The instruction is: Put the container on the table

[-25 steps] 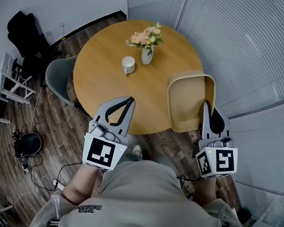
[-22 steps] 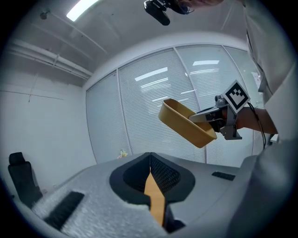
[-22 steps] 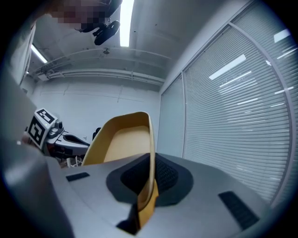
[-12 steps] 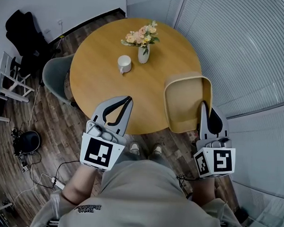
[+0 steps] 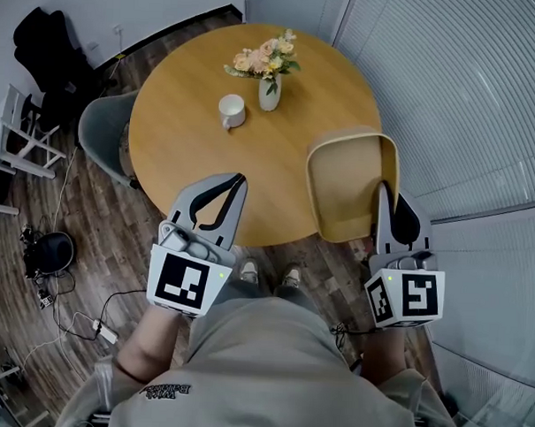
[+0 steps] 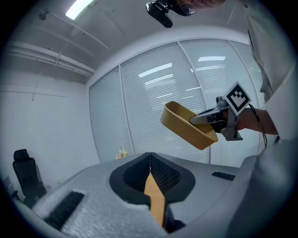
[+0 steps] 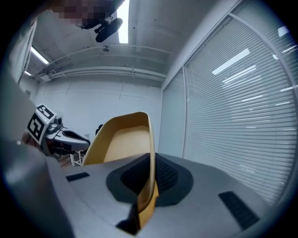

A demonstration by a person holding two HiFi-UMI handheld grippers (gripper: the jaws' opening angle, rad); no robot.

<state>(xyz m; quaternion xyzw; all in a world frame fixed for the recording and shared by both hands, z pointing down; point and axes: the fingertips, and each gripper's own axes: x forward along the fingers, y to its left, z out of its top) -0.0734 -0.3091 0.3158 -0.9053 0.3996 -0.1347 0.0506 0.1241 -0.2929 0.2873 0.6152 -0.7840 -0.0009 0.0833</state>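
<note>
Right tongs (image 5: 385, 191) clamped on near rim of yellow container (image 5: 344, 181), held tilted in the air over the round table (image 5: 192, 116) at its right edge. Left tongs (image 5: 238, 180) together, nothing gripped, above table's near edge. Mug (image 5: 230, 110) and flower vase (image 5: 267, 91) stand on table's far half.

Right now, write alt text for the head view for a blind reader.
Seen from above, the right gripper grips the near rim of a yellow container over the right edge of a round wooden table. The left gripper is shut and empty near the table's front edge; a white mug and flower vase stand farther back.
</note>
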